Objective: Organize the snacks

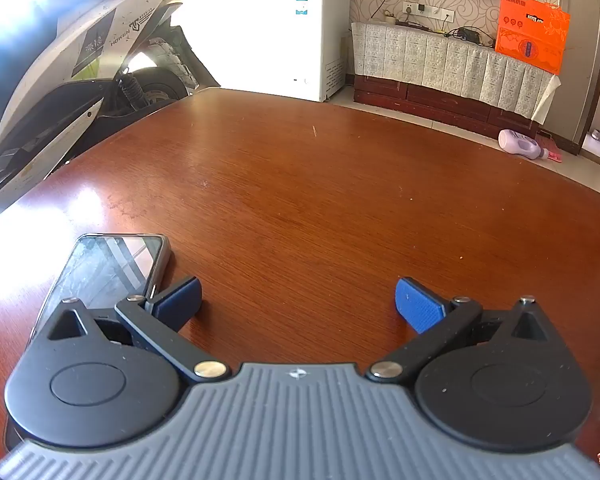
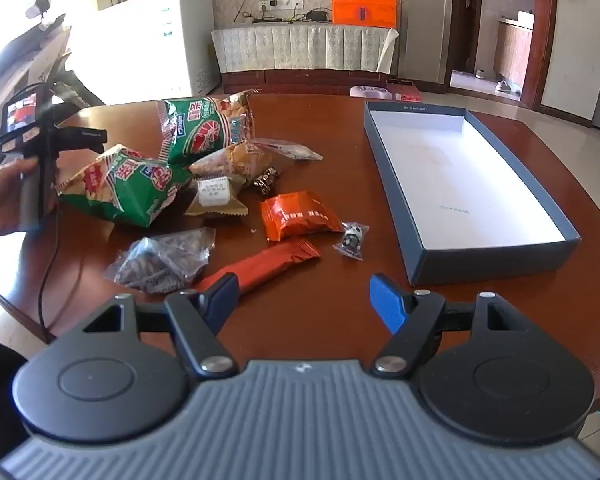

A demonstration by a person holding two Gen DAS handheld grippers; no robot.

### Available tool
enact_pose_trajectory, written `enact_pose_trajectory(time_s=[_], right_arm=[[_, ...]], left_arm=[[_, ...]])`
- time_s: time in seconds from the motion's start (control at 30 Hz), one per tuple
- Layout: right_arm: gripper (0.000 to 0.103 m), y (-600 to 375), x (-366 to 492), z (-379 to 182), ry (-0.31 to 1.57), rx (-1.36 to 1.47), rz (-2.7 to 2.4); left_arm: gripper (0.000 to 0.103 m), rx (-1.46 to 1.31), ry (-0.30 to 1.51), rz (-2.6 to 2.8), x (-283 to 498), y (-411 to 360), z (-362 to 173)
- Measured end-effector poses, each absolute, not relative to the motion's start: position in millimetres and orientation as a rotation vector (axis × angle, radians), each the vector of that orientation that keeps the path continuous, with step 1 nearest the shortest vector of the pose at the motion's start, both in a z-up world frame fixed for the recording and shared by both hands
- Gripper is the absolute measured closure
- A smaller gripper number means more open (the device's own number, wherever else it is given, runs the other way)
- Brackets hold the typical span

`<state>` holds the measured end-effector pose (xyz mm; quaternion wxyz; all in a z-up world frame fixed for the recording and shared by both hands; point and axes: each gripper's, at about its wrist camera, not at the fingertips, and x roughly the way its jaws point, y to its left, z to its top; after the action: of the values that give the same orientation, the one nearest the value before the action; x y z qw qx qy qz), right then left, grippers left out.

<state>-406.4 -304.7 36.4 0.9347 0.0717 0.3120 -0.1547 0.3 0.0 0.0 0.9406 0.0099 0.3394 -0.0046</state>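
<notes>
In the right wrist view a heap of snacks lies on the brown table: two green chip bags [image 2: 204, 128] [image 2: 128, 188], an orange packet [image 2: 296, 216], a long red bar [image 2: 260, 268], a clear bag of dark nuts [image 2: 164, 260] and a small panda candy [image 2: 353, 240]. An empty blue box with a white inside [image 2: 496, 256] sits at the right. My right gripper [image 2: 304, 300] is open, low over the table just short of the red bar. My left gripper [image 1: 298, 304] is open and empty over bare wood; it also shows held in a hand [image 2: 28, 152] at the far left.
A phone [image 1: 108, 268] lies by my left gripper's left finger. A scooter [image 1: 80, 60] stands past the table's left edge. A white freezer [image 1: 276, 28], a covered cabinet [image 1: 448, 64] and an orange box [image 1: 532, 36] line the far wall.
</notes>
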Motion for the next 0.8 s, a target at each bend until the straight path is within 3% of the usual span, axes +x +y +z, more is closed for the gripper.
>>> enact_pose_trajectory(time_s=[0.4,0.53,0.8], right_arm=[[0.029,-309,-375,39,0.519,0.113,-0.269],[0.029,-308,-375,39,0.488,0.128,-0.240],[0.029,-297,-392,40,0.463,0.107,-0.159]], left_arm=[[0.000,0.053,0.666,0.007,-30,22,16],[0.000,-0.010,0.606,-0.040,-83,32,42],[0.000,-0.014,0.569,-0.263,-235,-37,84]])
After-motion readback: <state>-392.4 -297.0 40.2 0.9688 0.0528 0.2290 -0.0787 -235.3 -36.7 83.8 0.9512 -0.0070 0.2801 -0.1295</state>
